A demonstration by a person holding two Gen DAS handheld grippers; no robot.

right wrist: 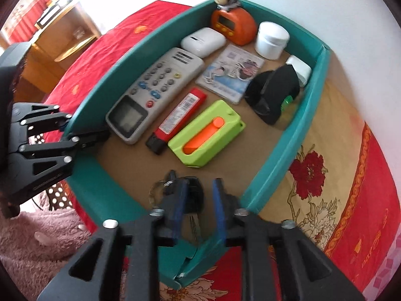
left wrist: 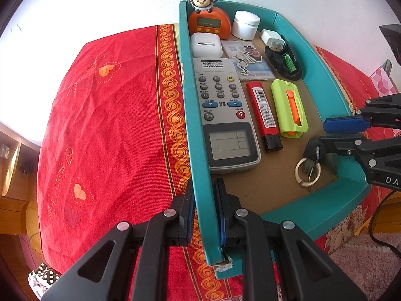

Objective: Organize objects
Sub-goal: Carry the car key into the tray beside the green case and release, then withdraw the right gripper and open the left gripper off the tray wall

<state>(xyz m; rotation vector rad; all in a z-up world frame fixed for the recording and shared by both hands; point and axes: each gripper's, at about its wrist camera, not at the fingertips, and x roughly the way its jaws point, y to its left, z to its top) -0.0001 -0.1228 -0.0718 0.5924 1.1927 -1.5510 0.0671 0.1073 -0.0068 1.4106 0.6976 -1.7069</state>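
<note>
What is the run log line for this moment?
left gripper: shut on tray wall | right gripper: open over keys | keys: in tray

In the right wrist view, the black keys (right wrist: pixel 193 200) lay partly hidden behind one blue-padded finger (right wrist: pixel 176 208). A black case (right wrist: pixel 273 92) covered much of the white charger (right wrist: pixel 299 69). The remote's (right wrist: pixel 155 87) button labels were blurred, and the card's (right wrist: pixel 231 71) print was too small to read.

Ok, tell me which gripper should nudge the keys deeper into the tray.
Right. The right gripper stands open over the keys, while the left gripper is clamped on the tray wall, steadying it.
</note>
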